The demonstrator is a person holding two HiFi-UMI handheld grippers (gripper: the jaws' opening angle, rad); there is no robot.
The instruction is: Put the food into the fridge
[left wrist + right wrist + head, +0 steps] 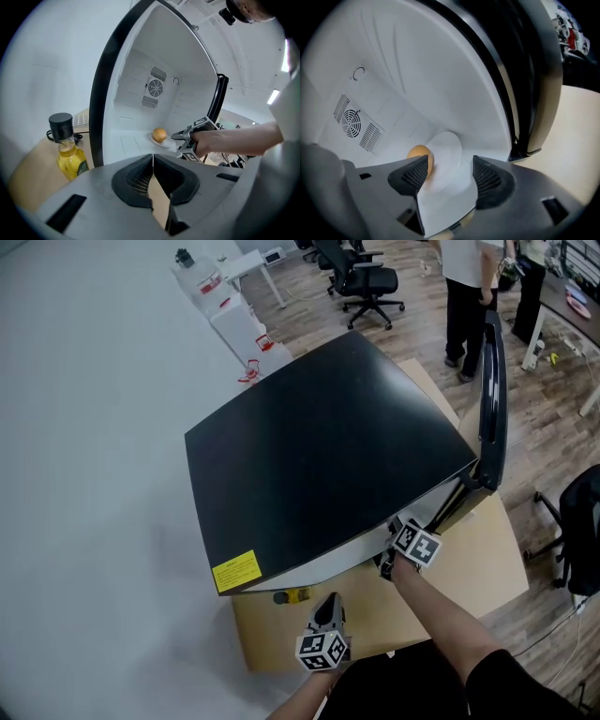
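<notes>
Farthest left, on the tan desk (469,568): an oil bottle (68,150), yellow with a black cap, upright, just outside the black front edge of the fridge (328,465). From the head view, only a yellow glimpse of it under the fridge's overhanging top.

Next, low and near the middle: the left gripper (325,610), held over the desk in front of the open fridge and tilted downward. Fingers (136,180) closed on each other at the tips, nothing between them, only a sliver of desk showing lower down.

Beyond them, the fridge's white inside (140,93), with a round fan grille (154,87) on the back wall. On its floor a white plate (164,141), and on that plate the food (160,135), a round orange-yellow piece, already inside the compartment.

Right of that, the right gripper (178,137), reached into the fridge in a hand (206,140), its marker cube just under the fridge's front lip from the head view. In its own view, fingers (412,176) wide apart, the plate (445,159) lying between them but not pinched by the pads, the food (419,153) partly behind the left-side pad.

Farthest right: the fridge door (492,390), swung open, edge-on from above.
</notes>
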